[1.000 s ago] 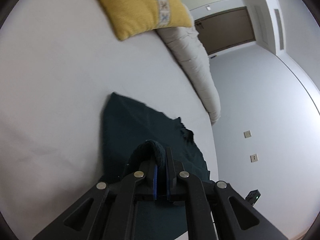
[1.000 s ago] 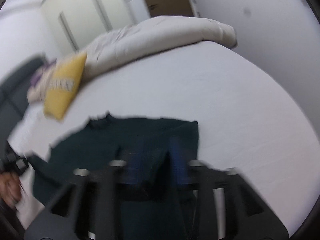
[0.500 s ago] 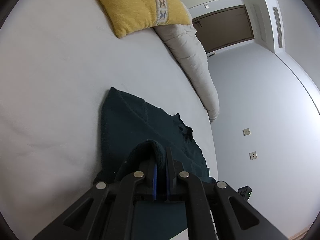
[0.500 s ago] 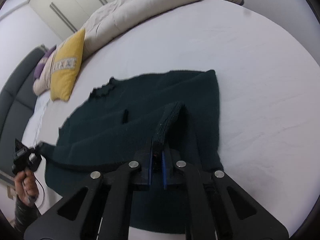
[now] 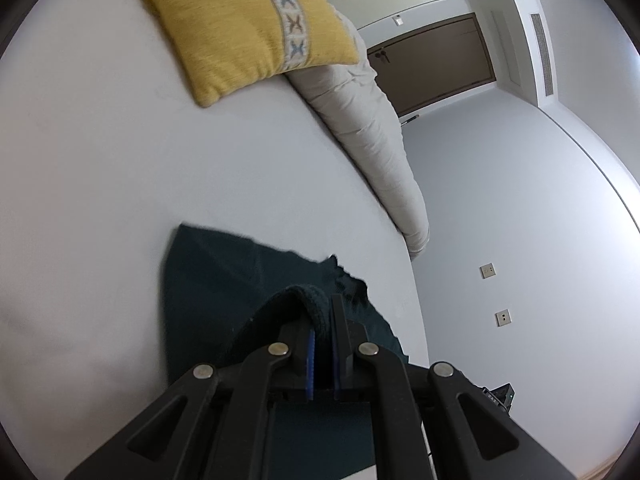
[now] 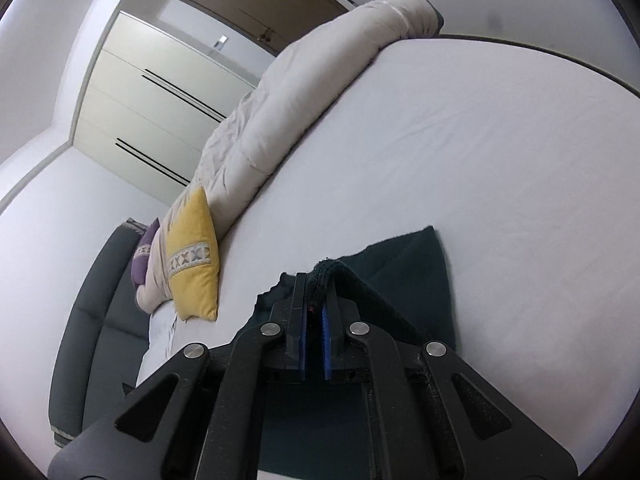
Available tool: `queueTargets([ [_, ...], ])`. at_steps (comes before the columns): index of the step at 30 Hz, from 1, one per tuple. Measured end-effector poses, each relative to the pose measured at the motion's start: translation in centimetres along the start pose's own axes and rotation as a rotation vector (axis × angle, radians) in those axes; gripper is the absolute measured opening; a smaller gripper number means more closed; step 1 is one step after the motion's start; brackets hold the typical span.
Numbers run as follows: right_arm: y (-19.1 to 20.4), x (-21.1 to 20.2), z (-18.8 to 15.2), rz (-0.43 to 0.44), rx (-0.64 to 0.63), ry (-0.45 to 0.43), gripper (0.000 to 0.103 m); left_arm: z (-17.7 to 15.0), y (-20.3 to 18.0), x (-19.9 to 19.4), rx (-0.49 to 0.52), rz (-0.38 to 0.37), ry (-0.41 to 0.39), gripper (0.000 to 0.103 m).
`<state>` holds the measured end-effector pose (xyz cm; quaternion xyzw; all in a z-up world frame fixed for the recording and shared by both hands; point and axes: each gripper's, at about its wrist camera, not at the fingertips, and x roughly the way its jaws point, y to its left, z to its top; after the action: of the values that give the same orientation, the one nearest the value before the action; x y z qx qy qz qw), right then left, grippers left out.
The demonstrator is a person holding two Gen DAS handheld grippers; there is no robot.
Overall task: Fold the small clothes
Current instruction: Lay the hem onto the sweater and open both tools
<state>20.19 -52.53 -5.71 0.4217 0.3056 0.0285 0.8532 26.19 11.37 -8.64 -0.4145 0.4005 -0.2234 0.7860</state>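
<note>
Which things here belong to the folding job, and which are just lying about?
In the job:
dark green sweater, flat on the bed
left claw, shut on its edge
right claw, shut on its edge

Lying about:
yellow pillow
rolled duvet
purple cushion

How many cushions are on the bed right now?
2. The yellow cushion leans against the rolled beige duvet at the head end; a purple cushion sits behind that roll, mostly hidden. More may be hidden there.
</note>
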Motion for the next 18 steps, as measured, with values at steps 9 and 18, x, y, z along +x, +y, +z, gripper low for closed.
queueTargets([
  [9,-1.2,7.0,2.6,-0.122,0.048,0.035,0.004,3.2,2.6,4.0,-0.092,0.065,-0.016,0.007],
  [18,-3.7,10.9,3.6,-0.189,0.073,0.050,0.068,3.3,5.6,5.5,-0.160,0.125,-0.010,0.063],
])
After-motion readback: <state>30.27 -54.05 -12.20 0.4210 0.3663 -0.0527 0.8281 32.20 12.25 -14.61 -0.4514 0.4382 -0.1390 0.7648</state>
